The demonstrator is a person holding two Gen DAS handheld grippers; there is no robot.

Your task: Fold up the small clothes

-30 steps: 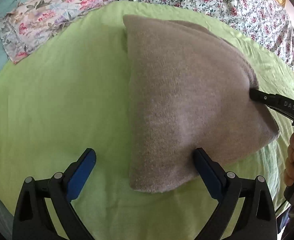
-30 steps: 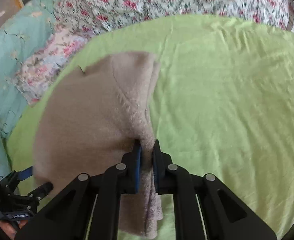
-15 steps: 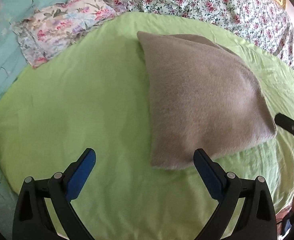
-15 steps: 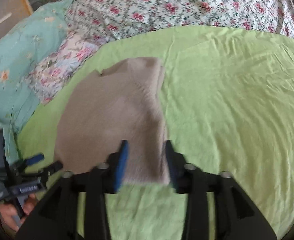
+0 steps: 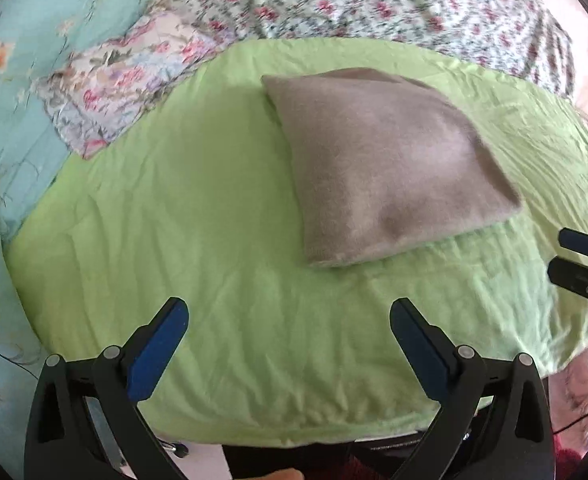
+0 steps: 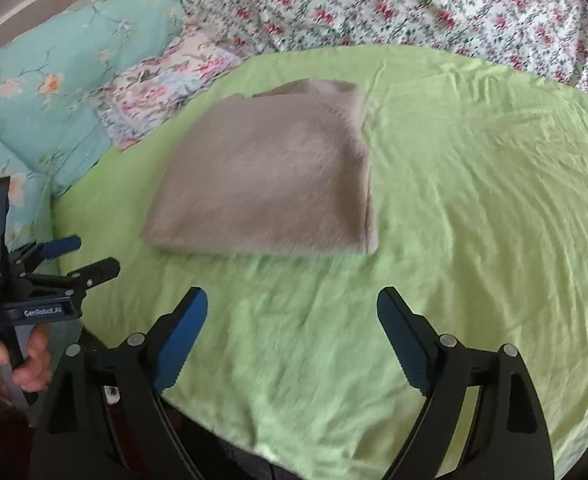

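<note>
A grey-brown knitted garment [image 5: 386,168] lies folded into a flat packet on the green sheet [image 5: 213,240]; the right wrist view shows the same garment [image 6: 269,176]. My left gripper [image 5: 289,312] hangs open above the sheet, short of the garment's near edge, with nothing between its fingers. My right gripper [image 6: 291,300] is drawn back from the garment, its jaws opening wide and empty. Each gripper shows in the other's view: the right gripper [image 5: 566,256] at the right edge, the left gripper [image 6: 81,256] at the left, held by a hand [image 6: 25,364].
The green sheet covers a bed. Behind it lie a rose-patterned bedspread [image 5: 374,4], a pale floral cloth [image 5: 125,84] and a turquoise flowered quilt [image 5: 21,80]. The sheet's near edge drops off just behind my fingers.
My right gripper let go of the garment's edge, opened and drew back. The garment dropped flat. Both grippers rose and pulled away toward the near edge of the bed.
</note>
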